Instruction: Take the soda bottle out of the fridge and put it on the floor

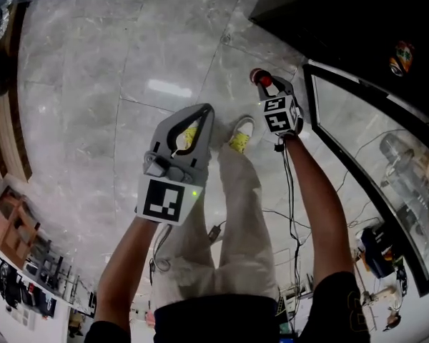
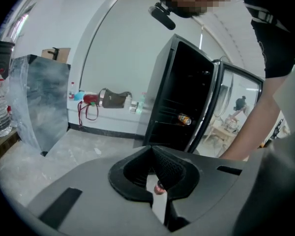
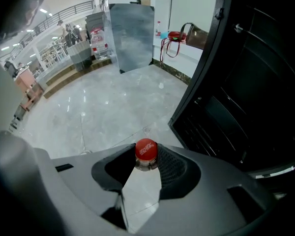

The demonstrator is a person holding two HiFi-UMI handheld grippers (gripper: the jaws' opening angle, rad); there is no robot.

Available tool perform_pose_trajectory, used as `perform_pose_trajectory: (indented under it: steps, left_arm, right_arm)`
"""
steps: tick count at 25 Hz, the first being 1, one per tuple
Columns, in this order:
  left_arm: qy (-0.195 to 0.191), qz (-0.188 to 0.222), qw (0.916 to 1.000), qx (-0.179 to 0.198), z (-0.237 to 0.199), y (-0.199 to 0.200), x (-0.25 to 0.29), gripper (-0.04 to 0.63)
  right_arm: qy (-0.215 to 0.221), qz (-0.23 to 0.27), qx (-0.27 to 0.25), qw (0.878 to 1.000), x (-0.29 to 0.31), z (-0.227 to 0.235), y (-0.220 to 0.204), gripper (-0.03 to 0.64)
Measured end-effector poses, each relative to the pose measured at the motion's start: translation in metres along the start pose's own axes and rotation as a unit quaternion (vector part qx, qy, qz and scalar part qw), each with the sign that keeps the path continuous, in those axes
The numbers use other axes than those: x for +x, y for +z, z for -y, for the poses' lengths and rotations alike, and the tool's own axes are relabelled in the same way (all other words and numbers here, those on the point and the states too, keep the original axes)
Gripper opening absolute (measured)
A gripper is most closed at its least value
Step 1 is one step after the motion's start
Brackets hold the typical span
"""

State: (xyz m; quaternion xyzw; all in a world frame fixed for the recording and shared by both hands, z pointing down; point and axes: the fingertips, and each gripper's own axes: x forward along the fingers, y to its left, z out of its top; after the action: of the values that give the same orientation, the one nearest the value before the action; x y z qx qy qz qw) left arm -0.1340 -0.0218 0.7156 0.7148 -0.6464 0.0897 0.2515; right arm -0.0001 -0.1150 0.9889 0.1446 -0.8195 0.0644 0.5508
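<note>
1. You stand in a large indoor hall fitted out as a work space.
2. Under your right gripper (image 3: 147, 156), a wide polished stone floor (image 3: 88, 107) spreads out.
3. Right of it stands a black glass-door fridge (image 3: 236, 82).
4. Far ahead-left: a railed upper level (image 3: 64, 11) and crowded work tables (image 3: 44, 73).
5. Ahead of your left gripper (image 2: 151, 150), a brown bag (image 2: 115, 100) hangs on a white wall (image 2: 118, 48).

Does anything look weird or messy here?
One small colourful can lies on its side on a shelf of the black fridge, whose glass door stands open. No spill shows.
</note>
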Motion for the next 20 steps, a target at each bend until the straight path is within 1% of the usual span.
perform_pose_trajectory:
  steps: [2,5,8,10,13,17,20]
  left_arm:
    - [-0.004,0.0,1.0,-0.001,-0.007,-0.012,0.01,0.018]
    - [-0.016,-0.008,0.9997,0.014,-0.014,-0.032,0.026,0.018]
    - [-0.042,-0.028,0.9971,0.057,-0.02,-0.051,0.04,0.018]
    - [-0.053,-0.041,0.9952,0.071,-0.023,-0.064,0.047,0.018]
    - [-0.06,-0.048,0.9943,0.074,-0.029,-0.079,0.057,0.018]
    - [-0.065,-0.056,0.9941,0.066,-0.04,-0.096,0.069,0.018]
    - [-0.077,-0.068,0.9919,0.076,-0.045,-0.11,0.075,0.018]
  right_arm:
    - [-0.003,0.001,0.012,1.0,0.017,-0.001,-0.005,0.13]
    - [-0.005,0.0,0.024,1.0,0.042,-0.003,-0.016,0.13]
    - [-0.011,0.001,0.05,0.999,0.069,-0.004,-0.027,0.13]
    - [-0.018,0.0,0.079,0.997,0.084,-0.004,-0.036,0.13]
    - [-0.03,-0.003,0.125,0.992,0.104,0.0,-0.048,0.13]
    - [-0.045,-0.002,0.172,0.984,0.131,0.01,-0.062,0.13]
    - [-0.054,-0.003,0.204,0.977,0.145,0.012,-0.071,0.13]
